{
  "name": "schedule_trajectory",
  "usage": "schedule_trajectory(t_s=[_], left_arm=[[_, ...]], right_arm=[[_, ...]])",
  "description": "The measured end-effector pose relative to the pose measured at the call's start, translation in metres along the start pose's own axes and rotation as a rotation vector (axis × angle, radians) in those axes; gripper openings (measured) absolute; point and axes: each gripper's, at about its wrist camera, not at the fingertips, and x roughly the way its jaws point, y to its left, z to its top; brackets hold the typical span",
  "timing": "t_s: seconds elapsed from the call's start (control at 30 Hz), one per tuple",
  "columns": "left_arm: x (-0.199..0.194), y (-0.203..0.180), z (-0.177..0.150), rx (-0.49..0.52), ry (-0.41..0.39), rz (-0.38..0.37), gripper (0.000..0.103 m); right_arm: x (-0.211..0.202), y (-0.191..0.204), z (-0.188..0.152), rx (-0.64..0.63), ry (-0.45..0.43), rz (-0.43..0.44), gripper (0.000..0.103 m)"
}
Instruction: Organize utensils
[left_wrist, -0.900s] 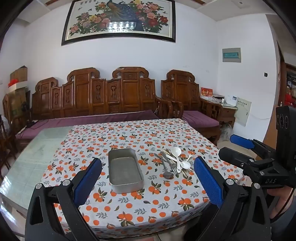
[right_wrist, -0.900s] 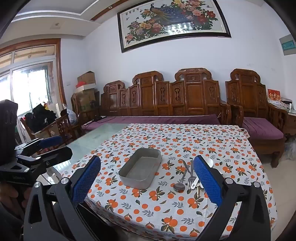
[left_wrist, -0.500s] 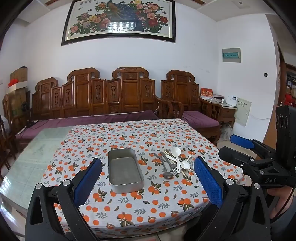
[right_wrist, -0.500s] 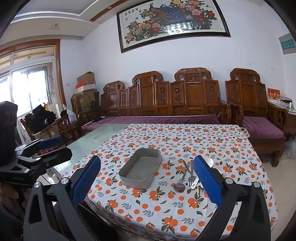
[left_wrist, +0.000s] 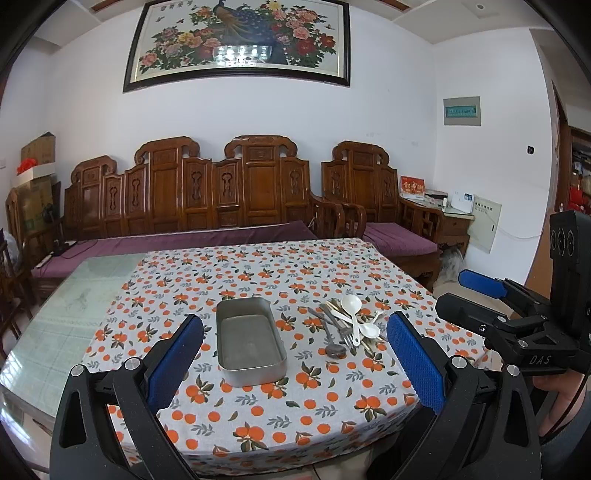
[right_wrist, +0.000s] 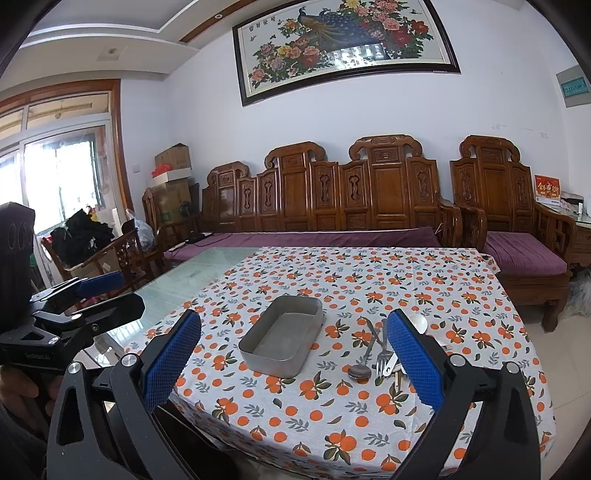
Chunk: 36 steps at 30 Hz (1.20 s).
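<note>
Plainly, nothing of the organizing is done yet. The rectangular metal tray (left_wrist: 251, 341) sits empty on the orange-patterned tablecloth (left_wrist: 258, 406), with only its bare grey floor showing inside the rim. All the utensils lie in one loose heap (left_wrist: 345, 326) just to the right of the tray, apart from it, none inside it.

In the heap, two white plastic spoons (left_wrist: 352, 306) lie on top, their bowls pointing different ways. A metal spoon (left_wrist: 334, 349) has its bowl toward the near edge of the table, and a metal fork (left_wrist: 345, 334) lies beside it with its tines also toward the near edge. Some thin pale sticks, possibly chopsticks, run under the pile, though they are too tangled to count. From the right wrist view the same heap (right_wrist: 376, 354) is partly hidden behind the right gripper's blue pad.

The left gripper (left_wrist: 295, 354) hangs short of the table's near edge with its jaws spread wide and nothing between the pads; through the gap the tray and heap are seen beyond. The right gripper (right_wrist: 295, 354) is likewise spread wide and empty, held off the near edge of the table. Each gripper also shows at the side of the other's view, clear of the tabletop.

So the whole job appears to remain: every piece has yet to be lifted out of the pile and laid in the tray, presumably one at a time, since the handles cross and overlap.
</note>
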Motion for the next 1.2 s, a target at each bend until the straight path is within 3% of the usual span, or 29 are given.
schedule_trajectory(t_s=[1.2], left_arm=[[-0.014, -0.002, 0.017, 0.007, -0.013, 0.002, 0.096]], right_arm=[[-0.002, -0.001, 0.001, 0.002, -0.004, 0.002, 0.1]])
